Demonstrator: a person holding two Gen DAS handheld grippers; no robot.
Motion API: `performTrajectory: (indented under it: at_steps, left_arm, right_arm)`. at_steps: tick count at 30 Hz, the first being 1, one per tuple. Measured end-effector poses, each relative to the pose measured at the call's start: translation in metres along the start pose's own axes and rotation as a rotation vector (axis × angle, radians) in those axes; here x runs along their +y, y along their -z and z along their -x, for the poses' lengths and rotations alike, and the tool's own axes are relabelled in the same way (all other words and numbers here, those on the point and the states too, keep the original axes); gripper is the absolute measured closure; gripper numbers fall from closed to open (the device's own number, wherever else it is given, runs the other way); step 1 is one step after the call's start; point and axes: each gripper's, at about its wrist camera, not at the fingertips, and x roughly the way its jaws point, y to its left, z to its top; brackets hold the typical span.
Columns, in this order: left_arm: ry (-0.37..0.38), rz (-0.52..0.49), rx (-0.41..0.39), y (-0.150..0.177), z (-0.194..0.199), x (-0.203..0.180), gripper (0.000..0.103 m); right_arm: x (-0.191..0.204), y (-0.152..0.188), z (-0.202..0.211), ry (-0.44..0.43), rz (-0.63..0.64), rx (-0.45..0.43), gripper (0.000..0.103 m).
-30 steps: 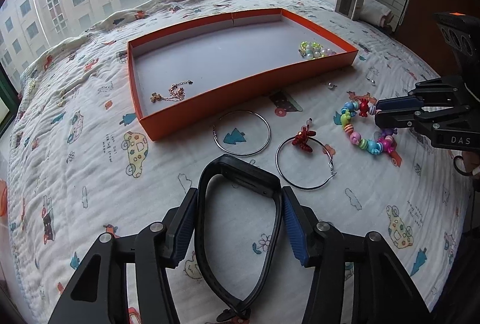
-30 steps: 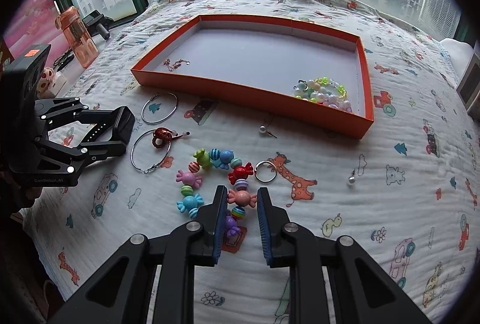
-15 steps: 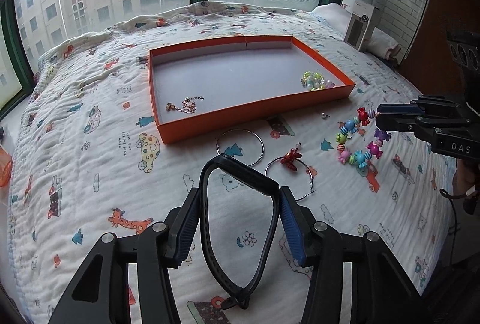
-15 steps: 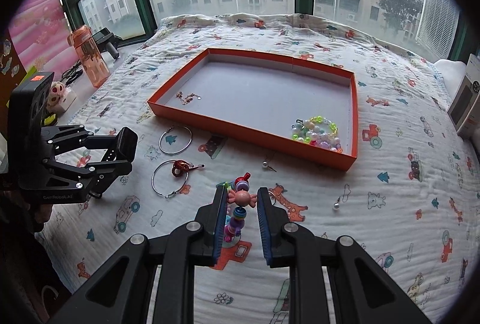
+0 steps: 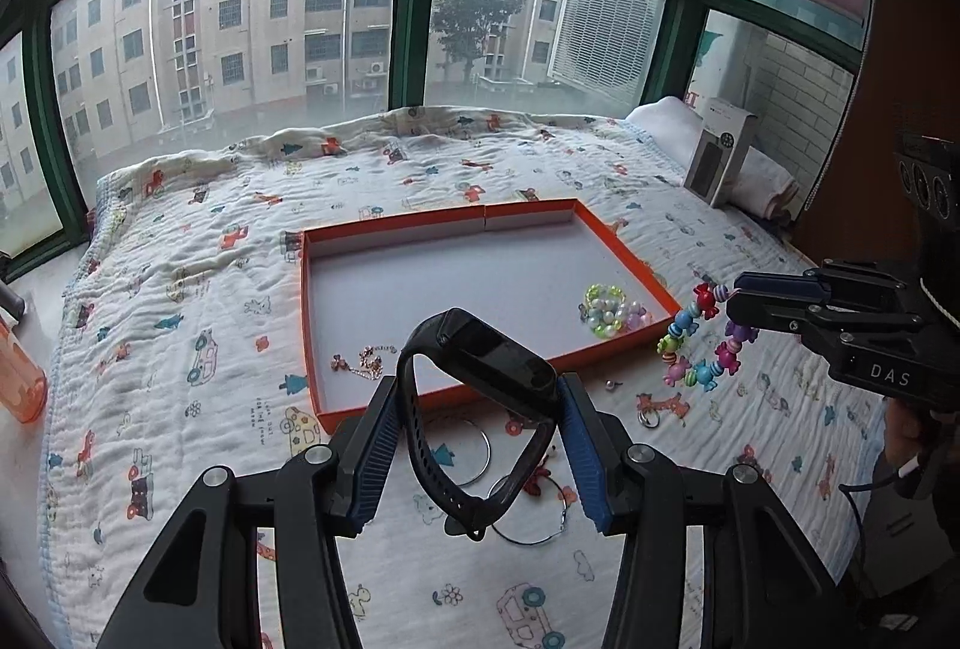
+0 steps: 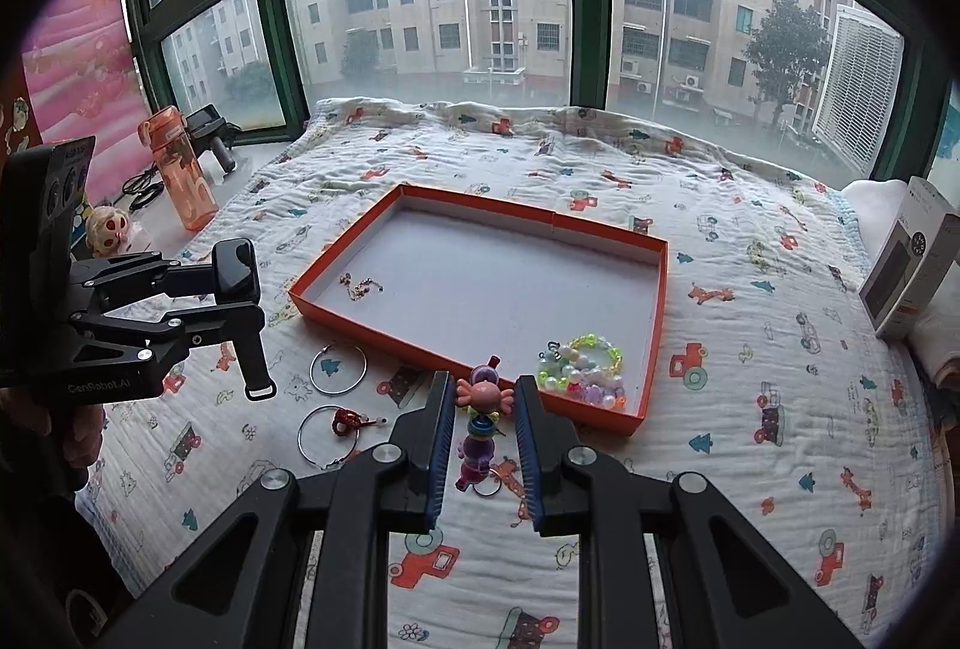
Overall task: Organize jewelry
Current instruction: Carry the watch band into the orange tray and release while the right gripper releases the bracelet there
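Note:
My left gripper (image 5: 477,400) is shut on a black smart band (image 5: 480,349) and holds it above the bed, in front of the orange tray (image 5: 420,403). My right gripper (image 6: 483,403) is shut on a colourful candy-bead bracelet (image 6: 480,397), which hangs above the bed by the tray's (image 6: 468,358) near right corner; it also shows in the left wrist view (image 5: 696,343). In the tray lie a pastel bead bracelet (image 6: 582,367) and a thin gold chain (image 6: 357,286). Two silver hoop earrings (image 6: 338,365) (image 6: 327,436) lie on the bedspread.
A small key ring (image 5: 648,418) and a pearl stud (image 5: 612,385) lie on the printed bedspread (image 6: 750,409). An orange water bottle (image 6: 183,169) and a toy stand on the left sill. A grey box (image 6: 906,277) stands at the right on folded towels.
Both grippers have risen and tilted up. The smart band and the candy bracelet have been lifted off the bedspread and hang higher, nearer the tray.

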Motion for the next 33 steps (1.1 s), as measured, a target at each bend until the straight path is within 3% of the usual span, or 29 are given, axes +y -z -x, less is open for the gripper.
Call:
performTrajectory:
  at_steps: [7,16,33]
  left_arm:
    - [0.001,0.01,-0.037,-0.043,-0.016,-0.004,0.048]
    - [0.004,0.072,-0.029,-0.076,-0.066,0.016,0.048]
    - [-0.008,0.148,0.074,-0.074,-0.15,0.04,0.048]
  right_arm:
    - [-0.015,-0.025,-0.006,0.024,0.014,-0.032,0.08]
    - [-0.031,-0.05,-0.036,0.023,-0.002,-0.025,0.08]
    - [-0.043,-0.044,-0.106,-0.005,-0.066,0.071,0.08]
